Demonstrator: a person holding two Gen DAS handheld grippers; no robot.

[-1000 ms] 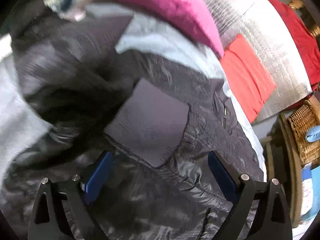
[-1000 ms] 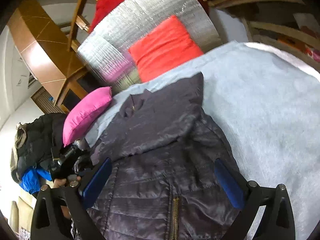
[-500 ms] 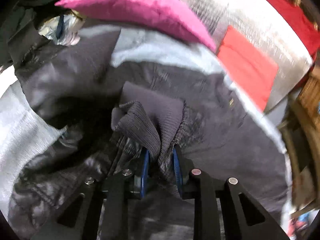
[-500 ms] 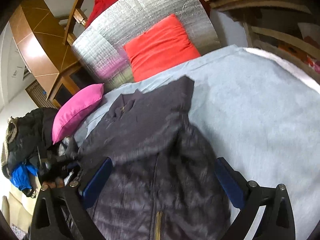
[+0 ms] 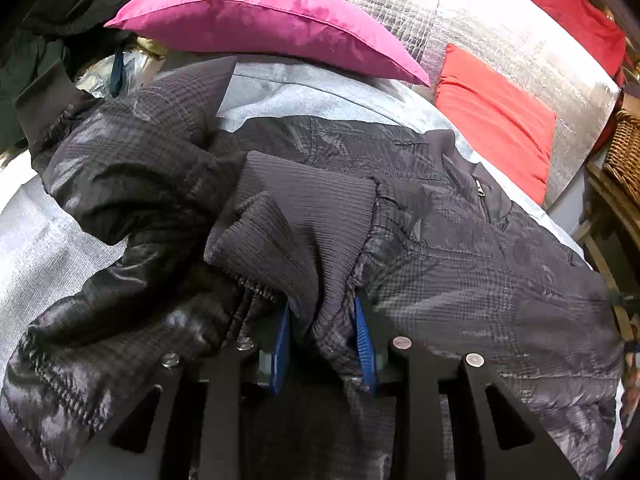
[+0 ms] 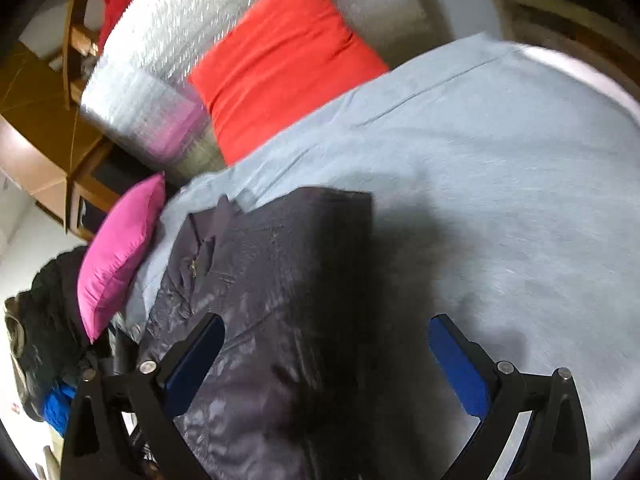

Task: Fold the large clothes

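Pale grey-blue bedspread covering pretty much the whole work surface, soft and slightly ribbed. Over on the left of the right wrist view: heap of dark clothes with a blue bit poking out, then wooden furniture, then a pink cushion at the bed's edge. Further right, a silver quilted foil panel propped upright with a red cushion leaning against it. From the left wrist, same pink cushion up top, foil and red cushion to the right, plus a wicker basket cut off at the far right edge.

Hard to make out: right wrist view smeared with motion blur, so jacket stitching mostly gone there. Lower hem of the jacket cut off by the frame in both views. Dark heap on the left too murky to say what's in it.

Dark quilted jacket lying flat on the left half of the bed, collar end toward the cushions, long axis running from the cameras up toward the foil panel. One sleeve folded across the chest, ribbed cuff bunched up.

Left gripper: blue pads nearly together, pinching that cuff, having just eased apart a touch. Right gripper: spread wide, nothing clamped, hanging over the jacket's right edge, jaws just been narrowing.
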